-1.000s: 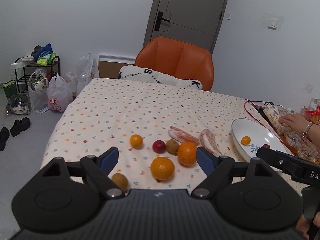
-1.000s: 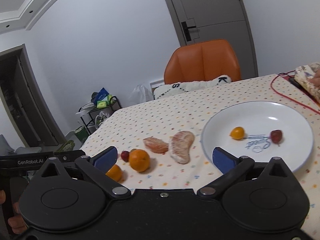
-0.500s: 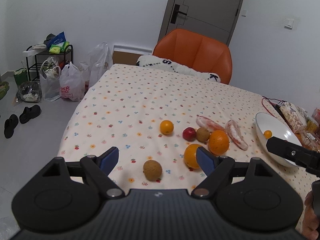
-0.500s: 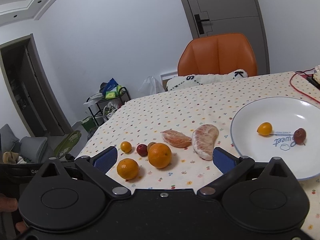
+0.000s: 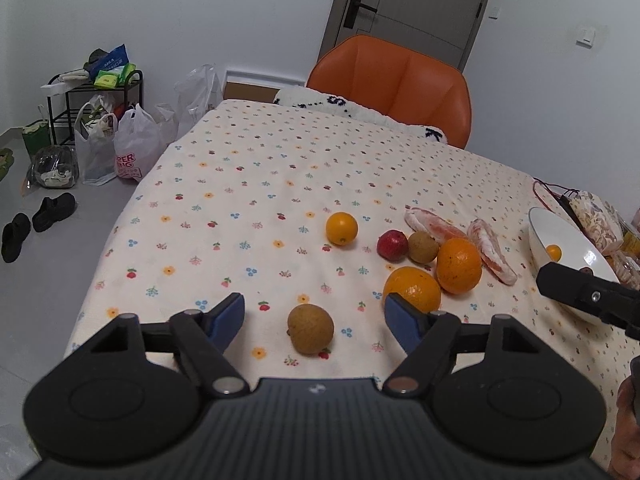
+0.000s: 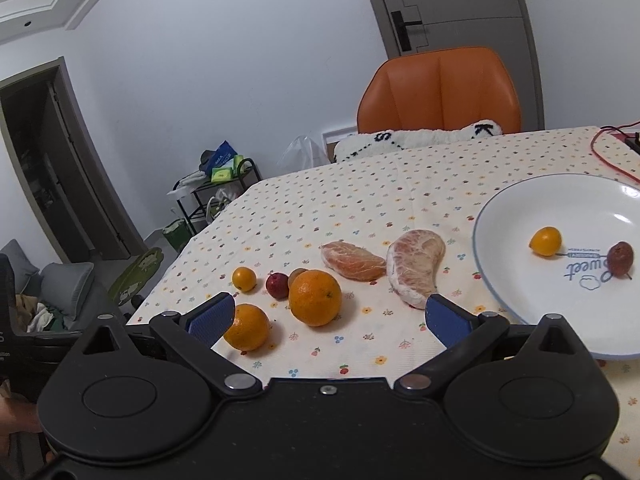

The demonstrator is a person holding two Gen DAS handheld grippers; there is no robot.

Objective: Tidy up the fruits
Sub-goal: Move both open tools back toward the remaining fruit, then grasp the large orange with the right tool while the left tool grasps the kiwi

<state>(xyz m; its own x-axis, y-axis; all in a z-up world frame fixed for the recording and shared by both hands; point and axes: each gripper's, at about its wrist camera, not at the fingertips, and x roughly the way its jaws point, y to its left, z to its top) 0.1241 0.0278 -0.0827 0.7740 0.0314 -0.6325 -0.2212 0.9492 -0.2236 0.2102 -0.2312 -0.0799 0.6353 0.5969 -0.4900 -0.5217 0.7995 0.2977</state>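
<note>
**Brown fruit sits square ahead of the left tool**

Starting at the left, the left tool [image 5: 315, 316] is spread wide and holds nothing. The small brown fruit [image 5: 310, 329] lies on the worktop [image 5: 248, 184] straight ahead between its fingers, touching neither. It is roundish, so no long axis matters. Further right, the near orange [image 5: 412, 289] sits just behind the left tool's right finger [image 5: 400, 320] and could get nudged. The right tool [image 6: 327, 320] is also wide open and empty, facing the big orange [image 6: 315, 297], with the plate [image 6: 520, 208] to its right. I judge the left tool is nearer the brown fruit.
</note>
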